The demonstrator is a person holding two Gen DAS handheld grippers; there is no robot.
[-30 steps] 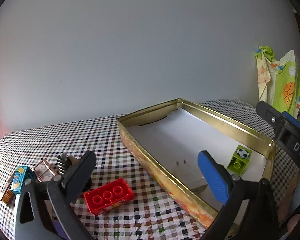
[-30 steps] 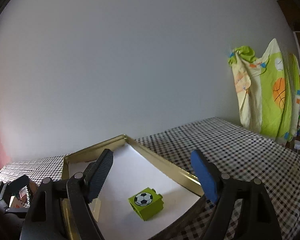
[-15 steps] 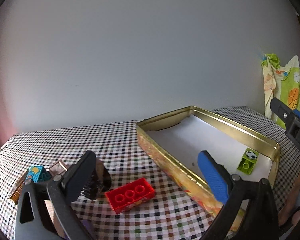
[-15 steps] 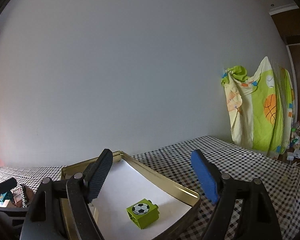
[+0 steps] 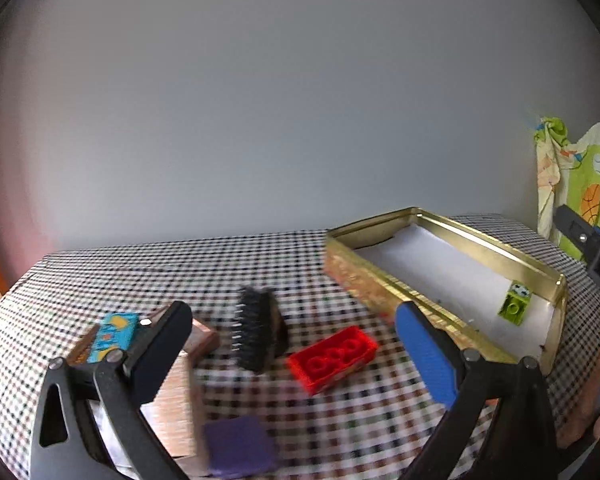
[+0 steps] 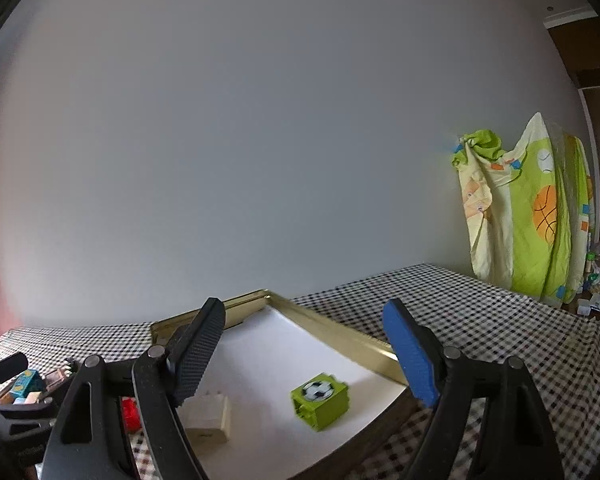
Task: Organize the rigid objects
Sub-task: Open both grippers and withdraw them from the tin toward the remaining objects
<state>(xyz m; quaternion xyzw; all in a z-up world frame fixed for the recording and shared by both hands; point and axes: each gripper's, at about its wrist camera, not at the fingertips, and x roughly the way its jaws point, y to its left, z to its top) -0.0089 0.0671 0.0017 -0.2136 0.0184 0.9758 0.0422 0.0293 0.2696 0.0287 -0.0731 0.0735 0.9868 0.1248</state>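
Left gripper (image 5: 296,344) fingers wide apart, holding nothing; red brick (image 5: 332,358) lies between them. Right gripper (image 6: 304,356) equally spread, empty, green football brick (image 6: 320,400) between.

Gaping left gripper (image 5: 296,340) above blurred, possibly bristled brush (image 5: 256,330), red brick (image 5: 332,358).

We see a shiny gold metal tin (image 5: 484,248) lined with matt white paper (image 6: 276,344). The red brick (image 5: 332,358) and green brick (image 6: 320,400) look like glossy moulded plastic. The checked tablecloth (image 5: 180,272) appears smooth, and the brush (image 5: 256,334) has coarse dark bristles.
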